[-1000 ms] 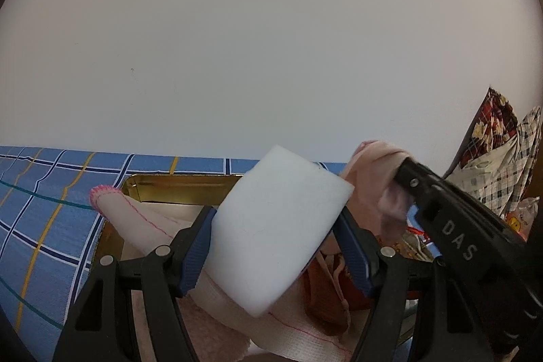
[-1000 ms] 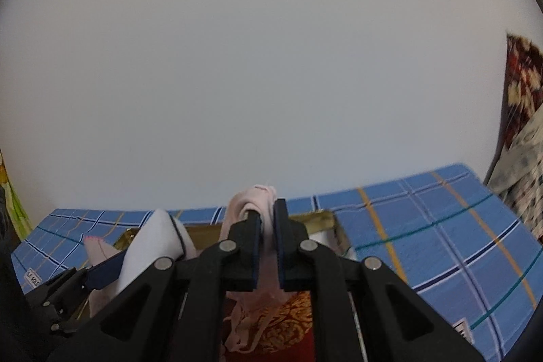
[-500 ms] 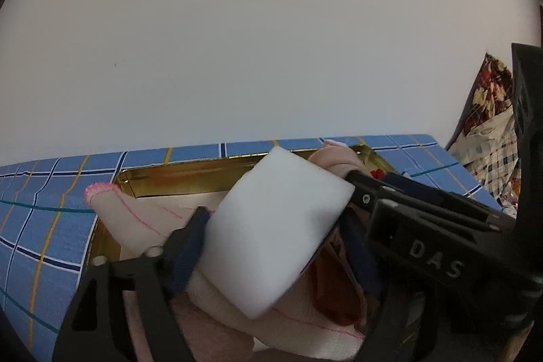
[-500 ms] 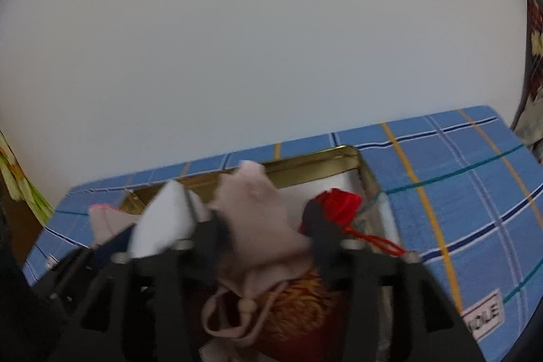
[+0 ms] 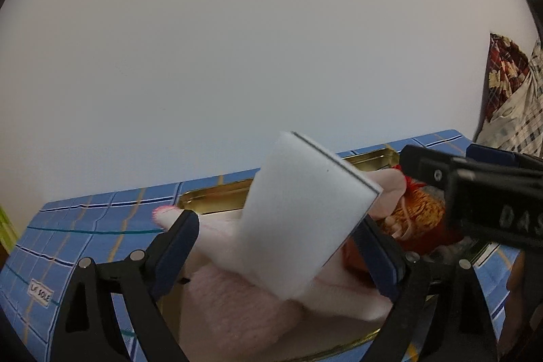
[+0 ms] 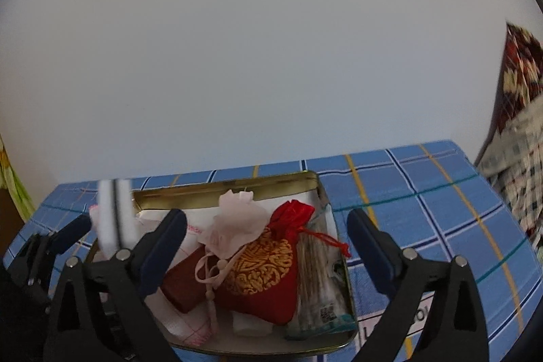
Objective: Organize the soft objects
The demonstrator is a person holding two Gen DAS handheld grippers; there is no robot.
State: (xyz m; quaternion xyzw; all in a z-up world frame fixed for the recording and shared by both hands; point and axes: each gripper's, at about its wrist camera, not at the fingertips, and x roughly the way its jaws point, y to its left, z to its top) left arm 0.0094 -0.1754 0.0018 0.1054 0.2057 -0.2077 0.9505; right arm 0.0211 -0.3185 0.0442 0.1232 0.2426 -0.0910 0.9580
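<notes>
Lead: left wrist cam first. Gripper state?

Tech: left gripper (image 5: 278, 251) was wide open, jaws had just been opening. White sponge (image 5: 305, 209) stood tilted between the fingers. The finger on the left (image 5: 176, 246) was clear of it. On the other side its edge ran right beside the finger; contact, cannot tell. No squeeze visible.

Lead: what was under it?

Tech: pale pink cloth (image 5: 237, 311), below and ahead of the jaws, inside the gold tin (image 5: 217, 199). Tin sat on a blue checked tablecloth (image 5: 85, 226). Image was motion-blurred.

Lead: right wrist cam?

Tech: right gripper (image 6: 268, 246) was also spread wide, jaws had just been opening, pads touching nothing. Pink drawstring pouch (image 6: 237, 223) lay between the fingers, slumped over a red-and-gold pouch (image 6: 268, 267), both in the tin. Toward the right finger, a clear packet of thin sticks (image 6: 315, 267) lay along the tin wall. Toward the left finger, a brown piece (image 6: 183, 284) sat on a white cloth with pink stitching (image 6: 183, 324).

Lead: sponge from that side?

Tech: edge-on, well left of the right gripper, over the tin's left end, left gripper under it.
</notes>
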